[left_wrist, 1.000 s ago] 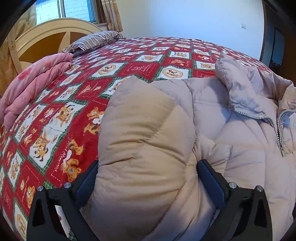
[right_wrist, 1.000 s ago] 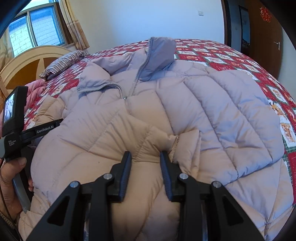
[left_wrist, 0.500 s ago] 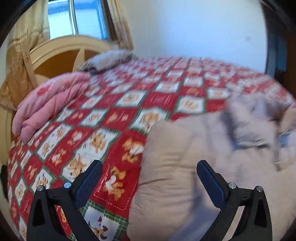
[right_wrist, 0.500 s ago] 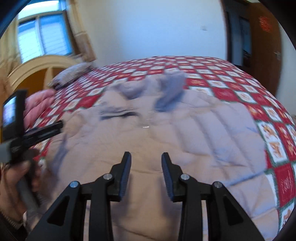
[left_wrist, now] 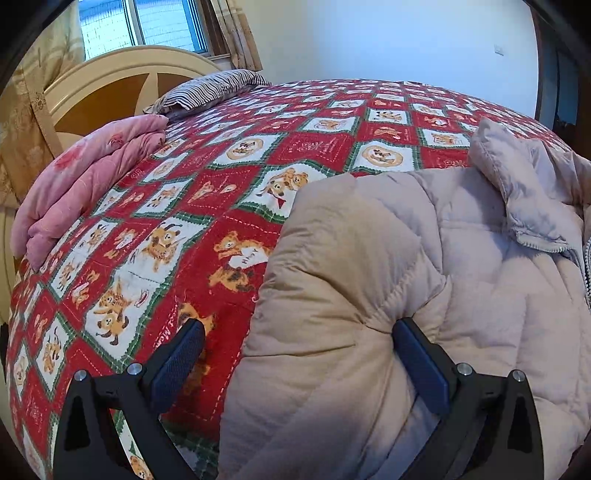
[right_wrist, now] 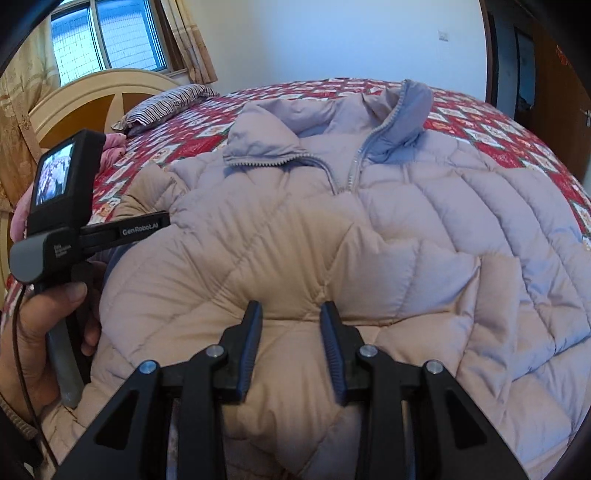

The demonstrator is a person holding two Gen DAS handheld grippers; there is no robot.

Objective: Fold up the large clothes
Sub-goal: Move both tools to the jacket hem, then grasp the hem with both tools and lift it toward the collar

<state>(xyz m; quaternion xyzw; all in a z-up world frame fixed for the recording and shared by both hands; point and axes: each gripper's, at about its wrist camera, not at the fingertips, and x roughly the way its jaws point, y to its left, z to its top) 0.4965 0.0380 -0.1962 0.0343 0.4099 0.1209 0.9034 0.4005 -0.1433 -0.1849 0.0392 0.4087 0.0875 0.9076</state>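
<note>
At the far left, a folded pink quilt [left_wrist: 88, 184] lies by the cream headboard [left_wrist: 110, 92], with a striped pillow [left_wrist: 210, 88] beyond it near the window [left_wrist: 147, 26]. A red patchwork bedspread [left_wrist: 221, 206] printed with teddy bears covers the bed.

The left gripper [left_wrist: 295, 354] hovers over the bed's near edge with its fingers spread wide — one finger [left_wrist: 177, 365] sits above the bare bedspread, the other [left_wrist: 421, 369] presses into the puffy fabric, and the folded-in edge of the jacket bulges up between them without being pinched. In the right wrist view a hand [right_wrist: 40, 339] grips that tool's handle, its small screen lit.

The beige quilted down jacket [right_wrist: 369, 236] lies front-up across the middle and right of the bed, partly zipped, its collar [right_wrist: 406, 110] flopped open toward the far wall.

The right gripper [right_wrist: 291, 343] sits over the jacket's near hem, fingers narrowed around a raised ridge of padding. The fabric fills the gap between them, but whether they truly clamp it I cannot tell.

A dark wooden door [right_wrist: 554, 92] stands at the far right.
</note>
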